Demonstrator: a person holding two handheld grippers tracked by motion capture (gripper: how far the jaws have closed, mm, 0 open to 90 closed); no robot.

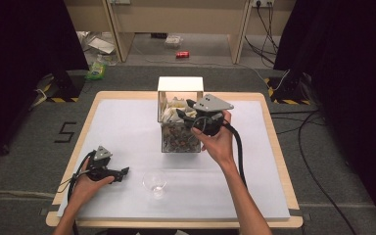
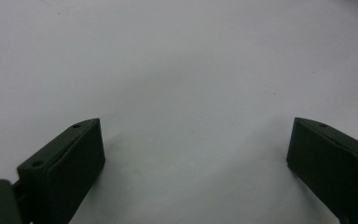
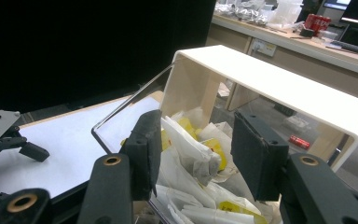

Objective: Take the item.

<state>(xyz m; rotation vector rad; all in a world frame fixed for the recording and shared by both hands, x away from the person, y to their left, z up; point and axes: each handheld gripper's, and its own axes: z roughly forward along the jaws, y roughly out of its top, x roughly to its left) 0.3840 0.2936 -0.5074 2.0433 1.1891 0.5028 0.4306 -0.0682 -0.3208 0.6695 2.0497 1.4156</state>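
Where the high view begins at its left, the left gripper (image 1: 124, 171) lies low over the white sheet (image 1: 127, 122) covering the table (image 1: 279, 161), held in the person's left hand (image 1: 85, 186) near the front left corner. Its jaws point toward the middle of the table; in the left gripper view they stand wide apart, with bare white sheet and nothing else between them.

Next to the right, near the front edge: one small clear glass cup (image 1: 154, 183), upright on the sheet, just beside the left gripper and apart from it.

Centre, toward the far edge: one clear-walled box (image 1: 178, 139) with a white top panel (image 1: 180, 83), standing on the sheet. It holds white paper sachets (image 3: 191, 149), some with yellow tags, piled loosely in the upper part; darker mixed contents show through the lower wall in the high view.

Right of centre: the right gripper (image 3: 196, 154), held in the right hand (image 1: 218, 142), reaches into the open top of the box from its right side. Its jaws stand about half open, one on each side of a crumpled white sachet in the pile. Whether the pads press on that sachet cannot be told.
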